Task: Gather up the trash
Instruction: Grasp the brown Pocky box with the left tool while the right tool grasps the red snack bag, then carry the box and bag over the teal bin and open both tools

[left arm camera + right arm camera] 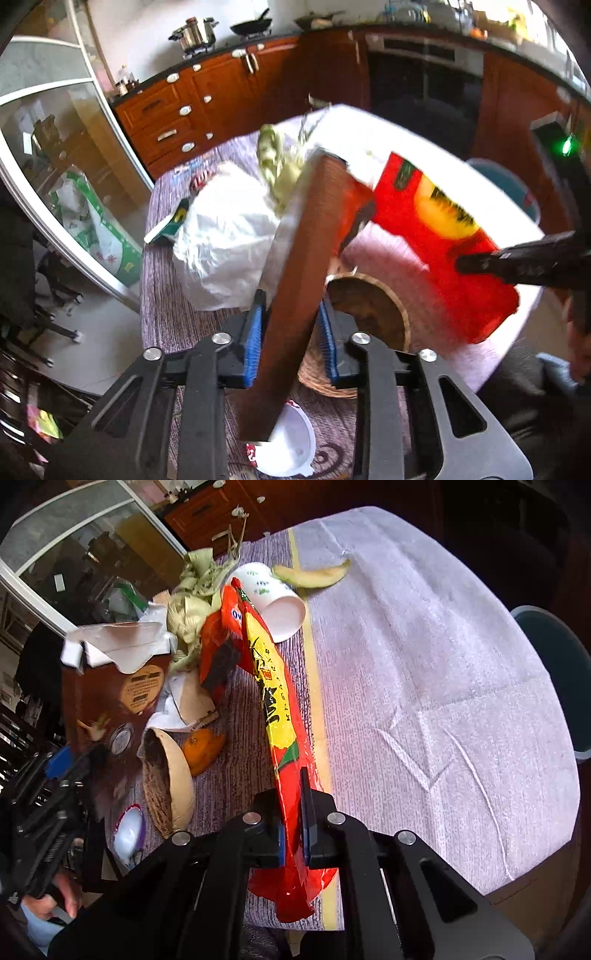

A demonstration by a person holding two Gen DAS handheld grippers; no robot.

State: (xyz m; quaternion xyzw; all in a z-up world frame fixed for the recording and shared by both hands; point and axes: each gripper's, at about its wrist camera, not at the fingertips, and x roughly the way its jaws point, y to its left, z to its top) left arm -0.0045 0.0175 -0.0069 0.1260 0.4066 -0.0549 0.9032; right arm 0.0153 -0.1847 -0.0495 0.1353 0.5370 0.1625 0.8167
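Note:
My left gripper (291,336) is shut on a brown carton (303,266), held tilted above the table; the carton (110,698) with its torn white top also shows at the left of the right wrist view. My right gripper (293,830) is shut on a red and yellow snack bag (273,701), lifted over the table; the bag (436,236) shows at the right of the left wrist view. A coconut shell half (170,779), an orange peel (203,749), green husks (195,602), a paper cup (273,602) and a melon rind (314,578) lie on the table.
A teal bin (554,672) stands beyond the table's right edge. A white plastic bag (225,236), a green-white packet (166,225) and a white lid (288,450) lie on the purple tablecloth (424,683). Kitchen cabinets (207,99) stand behind.

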